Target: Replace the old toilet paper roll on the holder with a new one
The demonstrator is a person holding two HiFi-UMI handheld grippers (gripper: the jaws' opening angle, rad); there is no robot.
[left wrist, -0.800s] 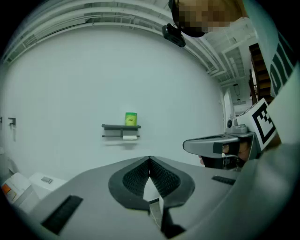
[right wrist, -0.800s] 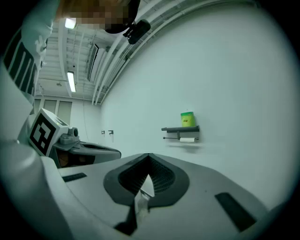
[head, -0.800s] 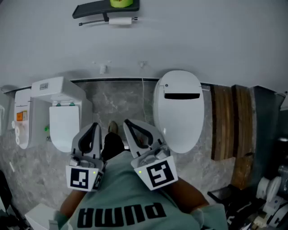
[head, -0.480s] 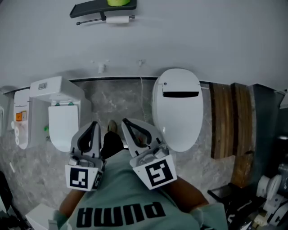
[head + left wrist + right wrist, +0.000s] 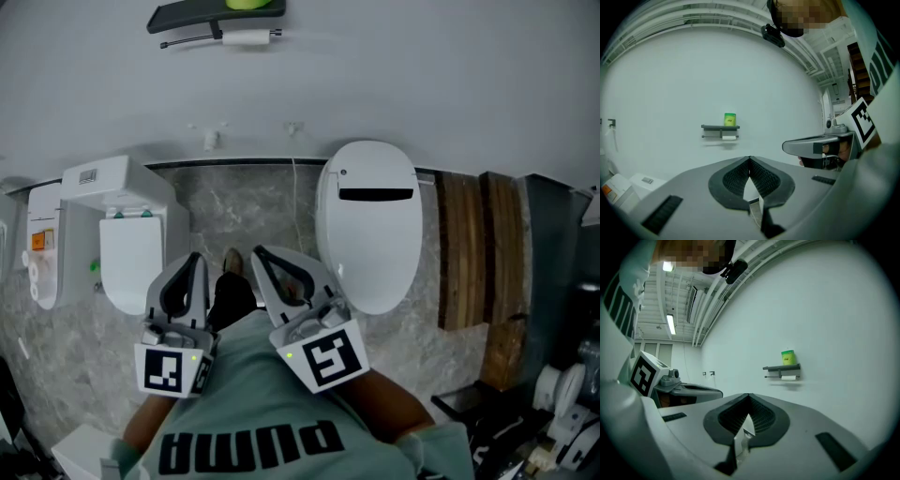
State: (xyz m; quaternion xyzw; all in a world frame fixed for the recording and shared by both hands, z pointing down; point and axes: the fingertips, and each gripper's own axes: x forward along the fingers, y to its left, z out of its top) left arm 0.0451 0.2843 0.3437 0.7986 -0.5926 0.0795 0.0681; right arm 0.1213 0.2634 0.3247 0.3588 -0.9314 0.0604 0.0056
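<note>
High on the white wall hangs a dark shelf holder [image 5: 217,16] with a small, nearly used-up white roll [image 5: 248,38] on its bar. A green-wrapped new roll [image 5: 251,5] stands on the shelf. Both gripper views show the same things far ahead: the green roll [image 5: 730,119] [image 5: 788,356] and the white roll [image 5: 729,137] [image 5: 789,378]. My left gripper [image 5: 194,262] and right gripper [image 5: 258,253] are held close to my chest, side by side, pointing at the wall. Both are shut and nothing is between their tips [image 5: 749,159] [image 5: 748,396].
A white toilet [image 5: 370,225] with its lid down stands on the marble floor ahead to the right. A white boxy unit [image 5: 122,230] stands to the left. Wooden planks [image 5: 473,253] and dark equipment lie at the right. The wall around the holder is bare.
The head view has shifted very slightly. Both grippers stay shut in the same place near my chest.
</note>
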